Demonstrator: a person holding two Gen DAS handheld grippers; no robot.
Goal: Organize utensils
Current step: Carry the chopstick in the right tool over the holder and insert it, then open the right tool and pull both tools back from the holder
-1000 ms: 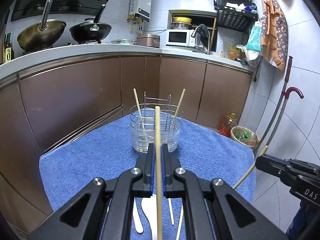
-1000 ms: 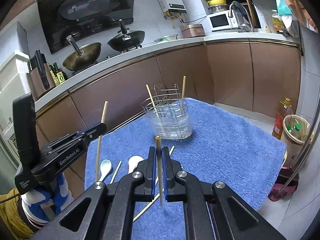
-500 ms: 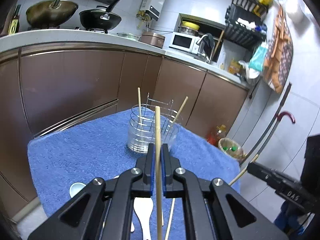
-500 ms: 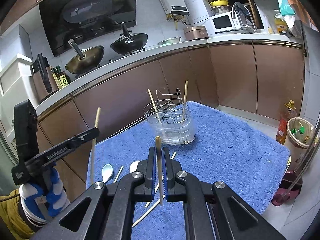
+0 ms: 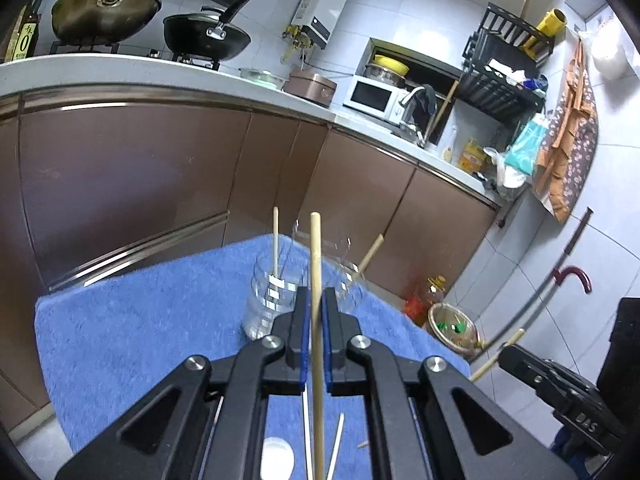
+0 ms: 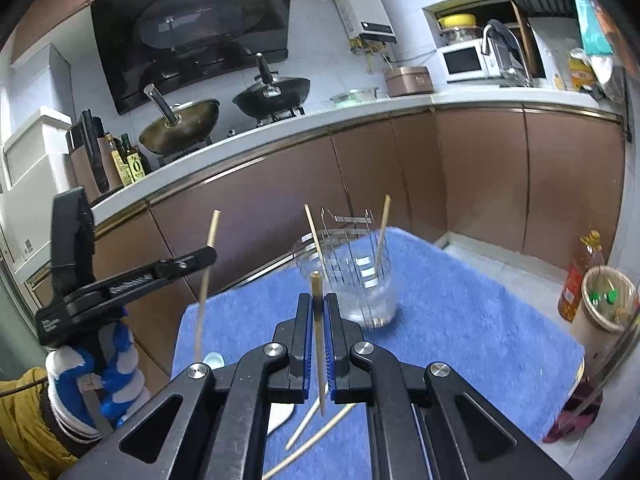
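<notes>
A clear utensil holder (image 6: 358, 280) with a wire rack stands on the blue towel (image 6: 460, 320) and holds two wooden chopsticks (image 6: 382, 226). It also shows in the left wrist view (image 5: 268, 300). My left gripper (image 5: 315, 300) is shut on an upright chopstick (image 5: 316, 264), above the table's near side. My right gripper (image 6: 319, 308) is shut on another upright chopstick (image 6: 318, 320), short of the holder. Loose chopsticks (image 6: 316, 436) and white spoons (image 6: 280, 416) lie on the towel under the grippers.
The left gripper shows at the left in the right wrist view (image 6: 200, 258). Brown cabinets (image 6: 460, 168) and a counter with woks (image 6: 180, 124) stand behind the table. A bin (image 6: 608, 300) and an oil bottle (image 6: 576, 280) stand on the floor to the right.
Both grippers have risen with their chopsticks held. The left one has also drawn closer to the holder and tilted upward; the right one has edged closer to the holder.
</notes>
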